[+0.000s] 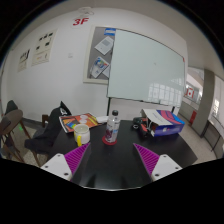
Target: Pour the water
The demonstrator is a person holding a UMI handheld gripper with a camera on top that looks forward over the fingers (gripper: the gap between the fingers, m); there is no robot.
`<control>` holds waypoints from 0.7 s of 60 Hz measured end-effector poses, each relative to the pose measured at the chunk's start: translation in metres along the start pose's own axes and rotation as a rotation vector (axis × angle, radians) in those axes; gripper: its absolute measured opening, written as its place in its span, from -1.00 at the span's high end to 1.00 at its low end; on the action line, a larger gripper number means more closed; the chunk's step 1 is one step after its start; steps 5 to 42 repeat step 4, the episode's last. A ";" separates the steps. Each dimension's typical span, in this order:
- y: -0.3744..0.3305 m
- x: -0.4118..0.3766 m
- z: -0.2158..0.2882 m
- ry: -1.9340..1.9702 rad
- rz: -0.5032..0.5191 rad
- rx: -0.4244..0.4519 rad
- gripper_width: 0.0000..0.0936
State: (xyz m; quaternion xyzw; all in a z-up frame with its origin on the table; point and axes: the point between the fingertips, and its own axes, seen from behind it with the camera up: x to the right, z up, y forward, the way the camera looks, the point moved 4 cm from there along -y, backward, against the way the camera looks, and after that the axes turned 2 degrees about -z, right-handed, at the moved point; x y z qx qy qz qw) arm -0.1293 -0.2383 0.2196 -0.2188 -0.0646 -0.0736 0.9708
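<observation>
Hand-held gripper (110, 160) hangs wide open and empty, lined up on clear plastic water bottle (113, 127). Bottle stands upright on dark table (110, 170) beyond the fingers, beside yellow cup (82, 134), seemingly ready for pouring

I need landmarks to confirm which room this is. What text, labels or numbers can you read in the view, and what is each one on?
"3F": red sign high on the wall.
Papers on the wall: print too small to read.
Sheets at the whiteboard's edge: unreadable.
Water bottle label: too small to read.
Colourful box on the table: print unreadable.
The gripper fingers are open, empty.
</observation>
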 end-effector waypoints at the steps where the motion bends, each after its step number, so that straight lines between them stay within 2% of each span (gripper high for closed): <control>1: 0.000 0.001 0.000 0.000 -0.002 0.000 -0.81; 42: -0.001 0.002 0.002 0.011 -0.003 0.004 -0.80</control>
